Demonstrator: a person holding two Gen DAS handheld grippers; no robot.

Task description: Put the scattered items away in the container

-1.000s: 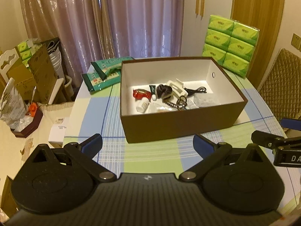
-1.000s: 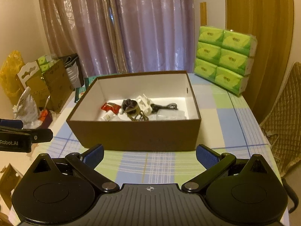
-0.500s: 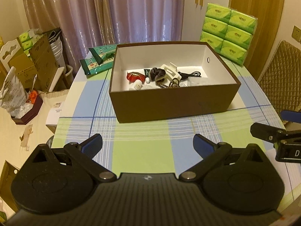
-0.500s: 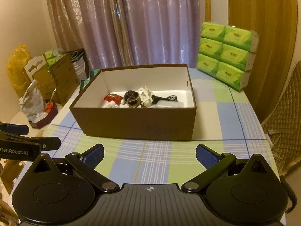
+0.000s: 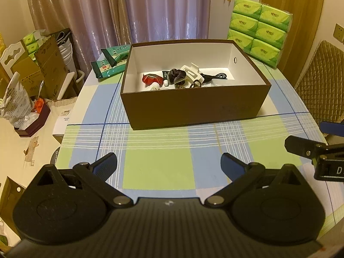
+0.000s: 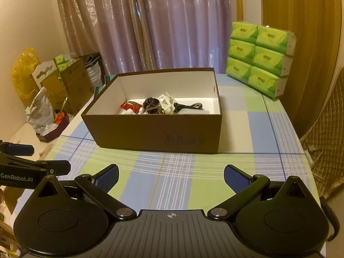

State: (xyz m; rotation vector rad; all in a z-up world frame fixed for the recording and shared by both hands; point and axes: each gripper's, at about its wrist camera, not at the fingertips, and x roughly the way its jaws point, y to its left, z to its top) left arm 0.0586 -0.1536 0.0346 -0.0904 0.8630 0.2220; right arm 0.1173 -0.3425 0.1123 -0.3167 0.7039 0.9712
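Both your claws, left (image 5: 168, 164) and right (image 6: 171, 176), gape empty before the box (image 6: 154, 133); its stiff, light cardboard walls suit a rim grip.

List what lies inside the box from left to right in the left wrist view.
Red packet → dark scrunchie → white plastic piece → black cable, all in the brown box.
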